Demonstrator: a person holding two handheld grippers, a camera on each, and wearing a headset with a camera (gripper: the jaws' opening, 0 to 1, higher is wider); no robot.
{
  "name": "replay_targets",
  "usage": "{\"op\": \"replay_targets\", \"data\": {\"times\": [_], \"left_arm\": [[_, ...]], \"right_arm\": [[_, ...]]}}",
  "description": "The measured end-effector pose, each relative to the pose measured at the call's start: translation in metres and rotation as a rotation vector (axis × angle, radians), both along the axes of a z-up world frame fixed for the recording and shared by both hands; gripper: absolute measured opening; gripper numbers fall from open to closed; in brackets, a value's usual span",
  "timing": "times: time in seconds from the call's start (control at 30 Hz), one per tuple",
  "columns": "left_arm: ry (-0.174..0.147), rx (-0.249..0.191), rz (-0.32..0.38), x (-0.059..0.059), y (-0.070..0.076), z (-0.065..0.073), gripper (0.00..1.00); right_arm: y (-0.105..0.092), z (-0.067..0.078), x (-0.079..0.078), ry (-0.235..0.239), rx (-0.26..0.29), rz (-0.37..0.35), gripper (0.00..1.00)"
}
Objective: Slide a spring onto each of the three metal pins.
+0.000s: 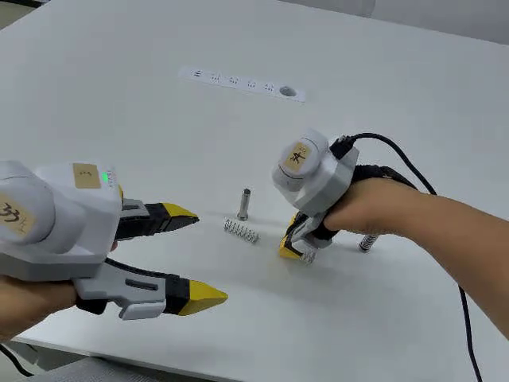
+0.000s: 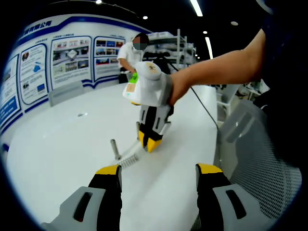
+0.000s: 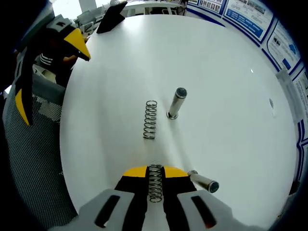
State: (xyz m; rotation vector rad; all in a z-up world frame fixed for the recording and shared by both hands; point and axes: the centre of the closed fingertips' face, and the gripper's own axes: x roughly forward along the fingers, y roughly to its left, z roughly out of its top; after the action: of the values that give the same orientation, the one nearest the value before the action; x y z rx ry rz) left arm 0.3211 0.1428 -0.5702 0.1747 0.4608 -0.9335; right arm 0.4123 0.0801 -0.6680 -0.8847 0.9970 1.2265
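In the head view my right gripper [image 1: 297, 247] points down at the white table [image 1: 119, 119], shut on a spring [image 3: 155, 183] that stands between its jaws. A bare pin [image 3: 203, 182] stands just right of its tips. Another bare pin [image 1: 243, 204] stands upright further left, and a loose spring [image 1: 240, 231] lies in front of it. Right of my hand is a third pin [image 1: 367, 243] that looks wrapped in a spring. My left gripper [image 1: 195, 255] hovers open at the lower left, holding nothing. From the left gripper view [image 2: 159, 173] the loose spring [image 2: 129, 160] and a pin [image 2: 115, 149] lie ahead.
A white power strip [image 1: 238, 82] lies at the far side of the table. The right gripper's black cable [image 1: 398, 155] trails off to the right. The table's near edge [image 1: 262, 368] runs below both grippers. A person [image 2: 132, 53] stands in the background.
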Motion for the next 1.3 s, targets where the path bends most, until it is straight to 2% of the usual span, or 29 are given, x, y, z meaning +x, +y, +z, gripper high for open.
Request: {"op": "replay_targets", "data": {"times": [0.1,0.17,0.3,0.6,0.7,0.87,1.0,1.1,1.13,1.2,1.3], "left_arm": [[0.004,0.0,-0.004,-0.001,-0.001,-0.001,0.63],[0.006,0.002,-0.012,-0.001,-0.003,-0.002,0.63],[0.014,0.003,-0.031,-0.002,-0.008,-0.004,0.62],[0.032,-0.01,-0.083,0.001,-0.023,-0.007,0.61],[0.052,-0.055,-0.087,0.003,-0.029,-0.005,0.6],[0.092,-0.182,-0.066,0.008,-0.037,0.005,0.56],[0.132,-0.328,-0.025,0.015,-0.039,0.018,0.51],[0.127,-0.372,-0.006,0.019,-0.036,0.024,0.48],[0.134,-0.418,0.006,0.021,-0.036,0.031,0.47],[0.135,-0.484,0.018,0.024,-0.035,0.04,0.44],[0.123,-0.481,0.019,0.026,-0.034,0.042,0.4]], "right_arm": [[-0.004,0.001,0.0,-0.002,-0.009,-0.005,0.11],[-0.005,0.006,-0.001,-0.009,0.001,-0.007,0.11],[-0.004,0.024,-0.006,-0.023,0.042,-0.007,0.11],[0.013,0.077,-0.023,-0.002,0.254,-0.057,0.11],[0.019,0.092,-0.03,0.008,0.306,-0.061,0.11],[0.035,0.117,-0.045,0.027,0.395,-0.049,0.11],[0.051,0.137,-0.056,0.051,0.477,-0.044,0.11],[0.058,0.148,-0.059,0.069,0.53,-0.052,0.11],[0.062,0.153,-0.061,0.083,0.559,-0.06,0.11],[0.066,0.158,-0.063,0.102,0.588,-0.071,0.11],[0.071,0.163,-0.062,0.122,0.627,-0.086,0.11]]}}
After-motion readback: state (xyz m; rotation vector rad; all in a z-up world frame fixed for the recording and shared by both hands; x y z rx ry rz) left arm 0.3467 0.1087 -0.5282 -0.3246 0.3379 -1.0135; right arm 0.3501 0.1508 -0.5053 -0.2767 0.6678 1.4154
